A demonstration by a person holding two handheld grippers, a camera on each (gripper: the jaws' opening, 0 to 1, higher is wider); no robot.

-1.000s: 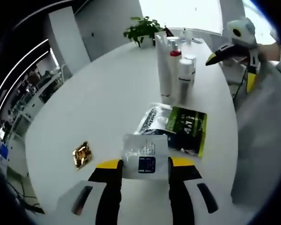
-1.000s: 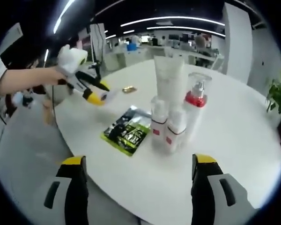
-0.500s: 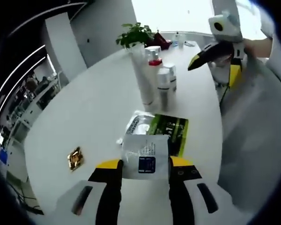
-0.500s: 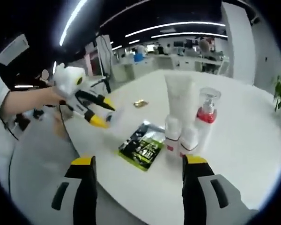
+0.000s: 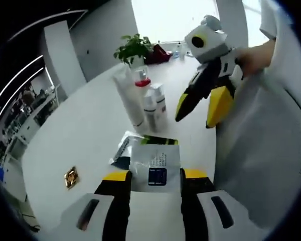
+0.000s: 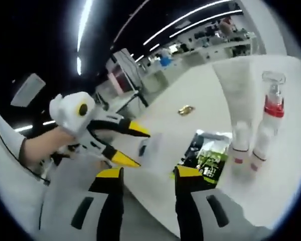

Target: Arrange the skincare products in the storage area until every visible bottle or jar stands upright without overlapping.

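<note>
My left gripper (image 5: 154,176) is shut on a white sachet (image 5: 155,163) with a dark blue square, held above the near edge of the white table (image 5: 85,125). Behind it a green-and-black sachet (image 5: 160,140) and a silver one (image 5: 121,148) lie flat and overlapping. Further back a tall white tube (image 5: 126,98), a red-collared pump bottle (image 5: 142,83) and small white bottles (image 5: 155,103) stand upright together. My right gripper (image 5: 203,106) hovers open at the right, in the air. From the right gripper view, that gripper (image 6: 149,176) holds nothing, and the left gripper (image 6: 133,145) carries the sachet (image 6: 149,145).
A small gold packet (image 5: 70,177) lies on the table at the left, also seen as the gold packet (image 6: 185,109). A potted plant (image 5: 133,47) stands at the far edge. A person's hand and white sleeve (image 5: 261,100) are at the right. Office desks fill the background.
The right gripper's jaws have narrowed and it has come close to the left gripper. The left gripper keeps hold of the white sachet while both views have shifted.
</note>
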